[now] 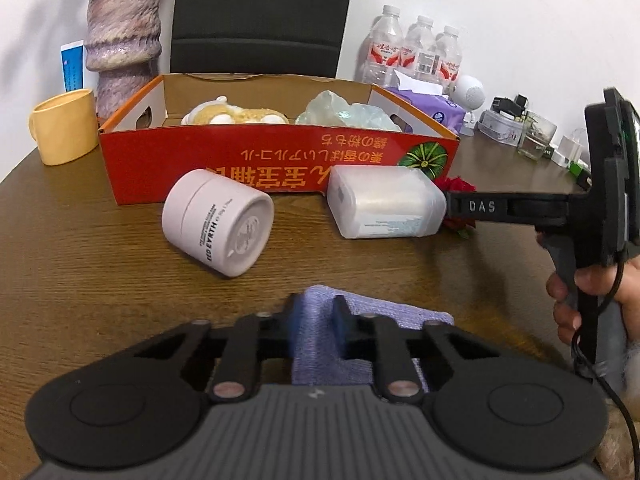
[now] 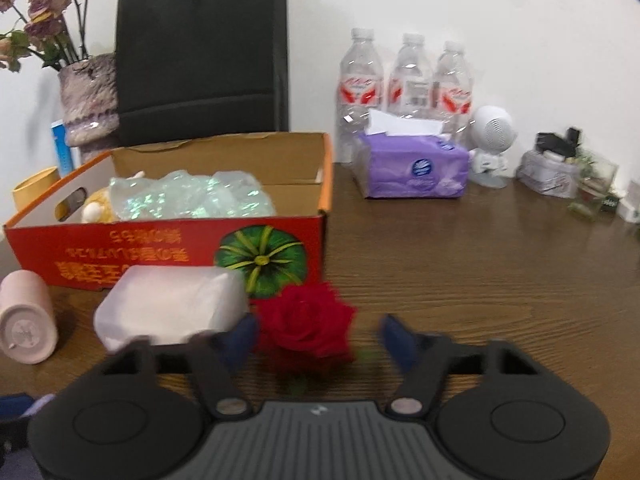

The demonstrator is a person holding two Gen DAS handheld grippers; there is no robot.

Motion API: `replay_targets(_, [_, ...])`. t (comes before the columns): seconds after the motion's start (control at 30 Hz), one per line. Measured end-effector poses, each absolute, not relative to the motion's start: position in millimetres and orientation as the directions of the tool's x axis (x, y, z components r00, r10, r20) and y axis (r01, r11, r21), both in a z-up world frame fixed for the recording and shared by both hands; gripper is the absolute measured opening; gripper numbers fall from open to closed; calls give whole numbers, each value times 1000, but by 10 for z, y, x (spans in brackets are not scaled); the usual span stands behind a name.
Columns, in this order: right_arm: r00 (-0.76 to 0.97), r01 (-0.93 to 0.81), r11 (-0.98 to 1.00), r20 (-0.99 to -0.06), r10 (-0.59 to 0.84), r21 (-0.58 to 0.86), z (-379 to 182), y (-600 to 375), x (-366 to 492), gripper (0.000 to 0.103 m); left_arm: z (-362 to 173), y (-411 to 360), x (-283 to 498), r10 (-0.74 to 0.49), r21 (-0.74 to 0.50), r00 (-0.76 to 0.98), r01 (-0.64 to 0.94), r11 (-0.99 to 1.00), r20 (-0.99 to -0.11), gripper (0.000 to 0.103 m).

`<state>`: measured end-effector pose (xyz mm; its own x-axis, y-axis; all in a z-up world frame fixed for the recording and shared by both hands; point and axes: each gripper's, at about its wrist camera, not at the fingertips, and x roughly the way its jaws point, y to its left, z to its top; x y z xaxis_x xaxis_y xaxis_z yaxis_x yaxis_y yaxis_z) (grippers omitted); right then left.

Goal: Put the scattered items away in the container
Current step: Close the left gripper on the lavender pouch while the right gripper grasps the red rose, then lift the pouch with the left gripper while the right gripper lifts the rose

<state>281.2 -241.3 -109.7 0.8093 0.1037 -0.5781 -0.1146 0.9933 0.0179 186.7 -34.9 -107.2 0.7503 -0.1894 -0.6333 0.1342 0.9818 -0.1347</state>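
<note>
Left wrist view: the left gripper [image 1: 316, 316] sits low in the centre of the frame, its fingers [image 1: 345, 316] clamped on a folded lilac cloth [image 1: 384, 314] lying on the brown bench [image 1: 100, 260]. Above it, mid-frame, a pale pink jar [image 1: 218, 222] lies on its side, and to its right a white translucent pack [image 1: 384, 202] rests just in front of the red cardboard box [image 1: 256, 164]. The box holds a cream plush toy [image 1: 234, 114] on the left and crumpled clear plastic [image 1: 348, 114] on the right. At the right edge a hand [image 1: 592, 300] holds the right gripper, whose finger reaches to a red rose [image 1: 456, 186] beside the pack.

Right wrist view: the right gripper [image 2: 316, 336] fills the bottom, its fingers [image 2: 240, 340] apart on either side of the rose [image 2: 306, 320]; the left finger looks to touch the bloom, the right stands clear. The pack [image 2: 172, 306] lies left of the rose, the jar [image 2: 26, 318] at the far left, the box [image 2: 120, 244] behind. 3 water bottles [image 2: 404, 76] and a purple tissue pack [image 2: 414, 168] stand at upper right.
</note>
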Motion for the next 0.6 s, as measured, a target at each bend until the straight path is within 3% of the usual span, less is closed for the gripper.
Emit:
replay_targets(0.23, [810,-138,990,-572,130,29,-1115,-2405,2773,36,-1085,-342,1829,-196,-120,761,155,981,-619,13])
replay_targets(0.6, [819,-118,992,-561,122,43,-1104,-2427,2683,31,-1086,-310,1757,-212,-143,763,158,977,-610,12])
